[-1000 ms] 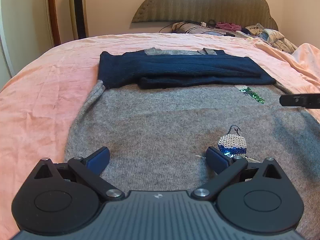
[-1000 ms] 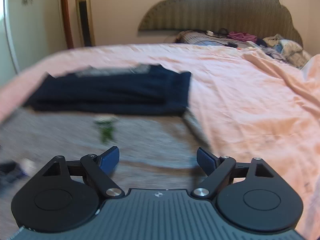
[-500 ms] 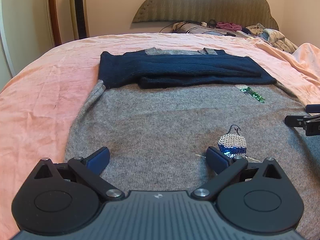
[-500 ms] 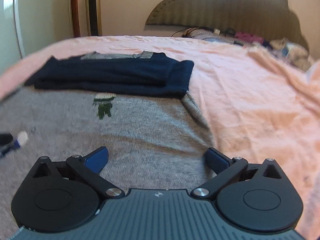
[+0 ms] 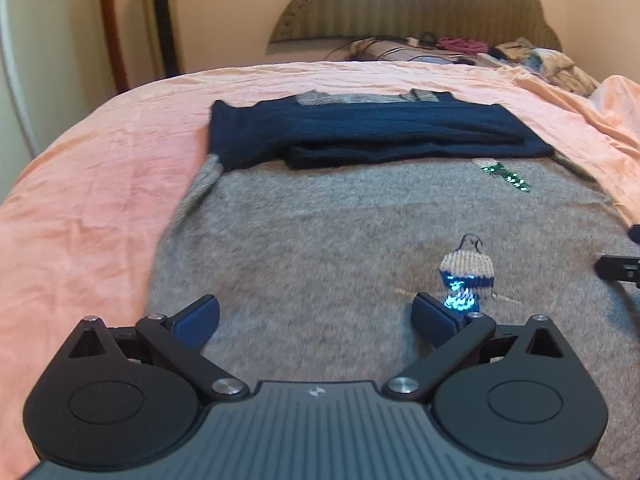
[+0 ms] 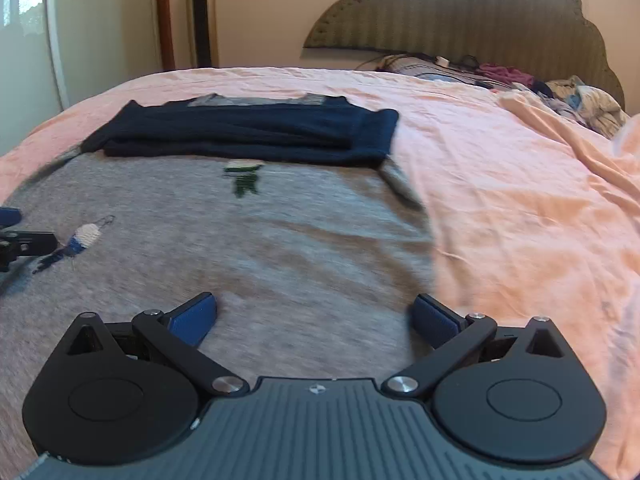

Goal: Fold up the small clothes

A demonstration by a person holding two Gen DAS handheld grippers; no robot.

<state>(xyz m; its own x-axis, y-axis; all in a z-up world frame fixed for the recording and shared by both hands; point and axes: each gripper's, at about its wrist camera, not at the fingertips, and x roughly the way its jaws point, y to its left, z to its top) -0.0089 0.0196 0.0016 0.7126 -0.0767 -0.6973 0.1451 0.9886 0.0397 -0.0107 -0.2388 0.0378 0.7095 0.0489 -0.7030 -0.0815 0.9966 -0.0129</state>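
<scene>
I have the grey sweater [image 5: 320, 240] spread flat on the pink bedsheet [image 5: 100, 208], and I take it as my landmark. Its navy sleeves [image 5: 372, 136] are folded across its far end, toward the headboard [image 5: 412, 4], lying as a dark band on top of the grey knit; a strip of grey collar shows just beyond them.

My left gripper [image 5: 316, 316] sits over the sweater's near end with its jaws spread wide and nothing between the blue pads [image 5: 196, 316]. I cannot tell whether it touches the knit. Just beside its right pad lies the small blue-and-white sequin figure [image 5: 464, 276] sewn on the sweater. A green sequin patch [image 5: 508, 172] sits farther up, close to the navy band.

My right gripper [image 6: 314, 316] is also wide apart and holds nothing. It is over the sweater's near end too, close to the sweater's right edge: its left pad is above grey knit, its right pad about where the grey meets the pink sheet. From the left camera I see part of it as a black piece at the sweater's right border [image 5: 620, 268]. From the right camera, the left gripper shows at the sweater's left side [image 6: 24, 240], next to the blue-and-white figure [image 6: 80, 240].

Beyond the sweater, against the headboard, lies a heap of mixed clothes [image 6: 560, 88].
</scene>
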